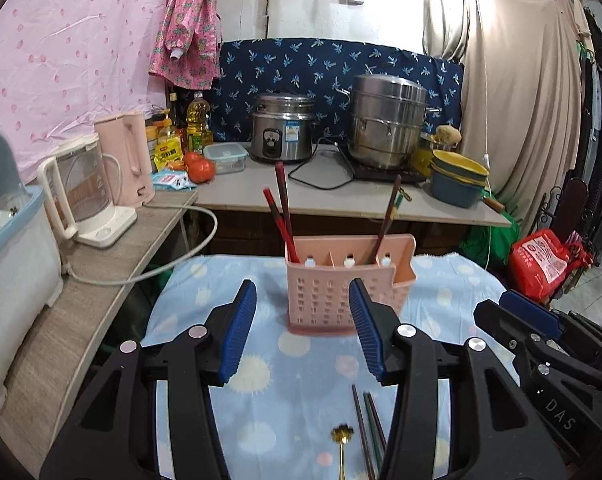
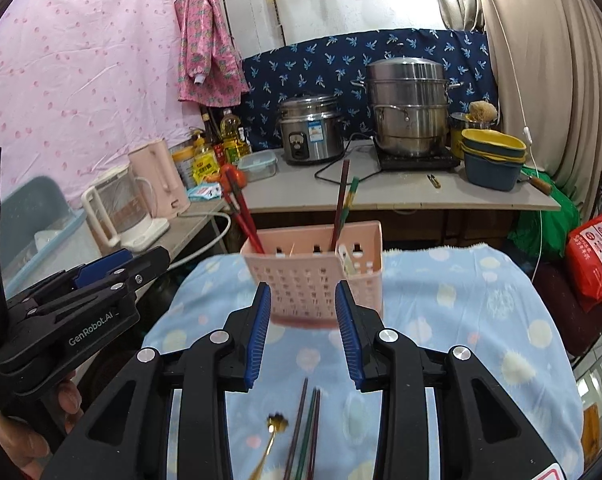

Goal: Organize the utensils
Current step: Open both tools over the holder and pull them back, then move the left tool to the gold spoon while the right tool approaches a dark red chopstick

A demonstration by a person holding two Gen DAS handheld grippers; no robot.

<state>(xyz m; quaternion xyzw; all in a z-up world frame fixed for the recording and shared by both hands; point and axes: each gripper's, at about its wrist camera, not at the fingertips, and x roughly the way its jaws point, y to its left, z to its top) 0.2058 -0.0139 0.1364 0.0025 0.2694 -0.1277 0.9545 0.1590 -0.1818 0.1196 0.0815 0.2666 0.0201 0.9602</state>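
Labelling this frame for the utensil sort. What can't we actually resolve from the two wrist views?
- Gold utensil: lower handle cut off by the bottom edge, both views.
- Loose chopsticks: blurred, run off the bottom edge; count unclear.
- Pink holder: inside hidden by its front wall; right gripper fingers cover its lower corners.
- Left gripper: its right finger overlaps the holder.
- Bag print: too small to read.

The loose chopsticks (image 1: 367, 436) and gold spoon (image 1: 342, 446) run off the bottom edge.
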